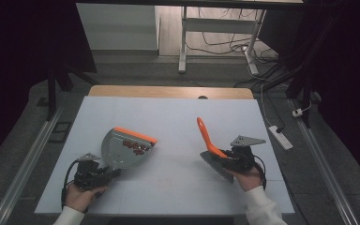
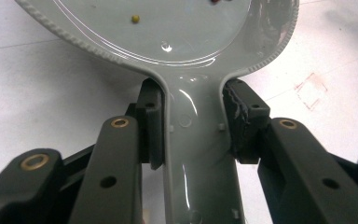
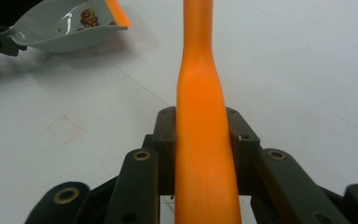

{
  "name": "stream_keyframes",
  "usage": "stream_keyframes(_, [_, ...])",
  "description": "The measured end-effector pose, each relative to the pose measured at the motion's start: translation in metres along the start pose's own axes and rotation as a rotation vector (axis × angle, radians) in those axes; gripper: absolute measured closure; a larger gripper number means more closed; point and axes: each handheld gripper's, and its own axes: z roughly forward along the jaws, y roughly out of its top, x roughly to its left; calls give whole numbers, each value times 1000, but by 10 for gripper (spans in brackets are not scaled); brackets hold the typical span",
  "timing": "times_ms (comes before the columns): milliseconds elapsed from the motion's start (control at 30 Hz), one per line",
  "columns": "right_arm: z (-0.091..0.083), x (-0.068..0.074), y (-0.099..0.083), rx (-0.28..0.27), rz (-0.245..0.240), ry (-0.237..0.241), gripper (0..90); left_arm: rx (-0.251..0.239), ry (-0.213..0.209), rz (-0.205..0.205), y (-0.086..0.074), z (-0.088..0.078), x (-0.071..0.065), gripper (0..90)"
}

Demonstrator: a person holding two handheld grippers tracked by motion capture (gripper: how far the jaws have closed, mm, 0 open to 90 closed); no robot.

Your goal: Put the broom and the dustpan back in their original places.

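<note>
Fingers clamp the dustpan handle; right gripper holds the brush upright.

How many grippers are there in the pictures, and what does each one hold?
2. The left gripper, near the table's left front, is shut on the grey dustpan handle. The right gripper, at the right front, is shut on the orange-handled brush.

Lab-type recording bay: dark curtains, floor rails, loose cables, power strip, white surface.
</note>
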Motion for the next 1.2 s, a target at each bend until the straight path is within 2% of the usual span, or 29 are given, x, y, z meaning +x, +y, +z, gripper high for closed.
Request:
stream_keyframes(300, [2,1,1,13,-7,0,702,-16,48,-68,0,4,1,615])
stream_keyframes(533, [6,0,-1,29,-2,-5,702,-25,70,-92,0,7,3,616])
stream_keyframes(733, [9,-1,-2,40,4,-3,702,-32,89,-142,0,9,8,616])
stream_keyframes(1033, [13,-5,-7,73,28,-18,702,-29,123,-180,0,13,9,616])
stream_keyframes(1200, [18,-9,-10,104,44,-20,702,-11,128,-181,0,17,9,615])
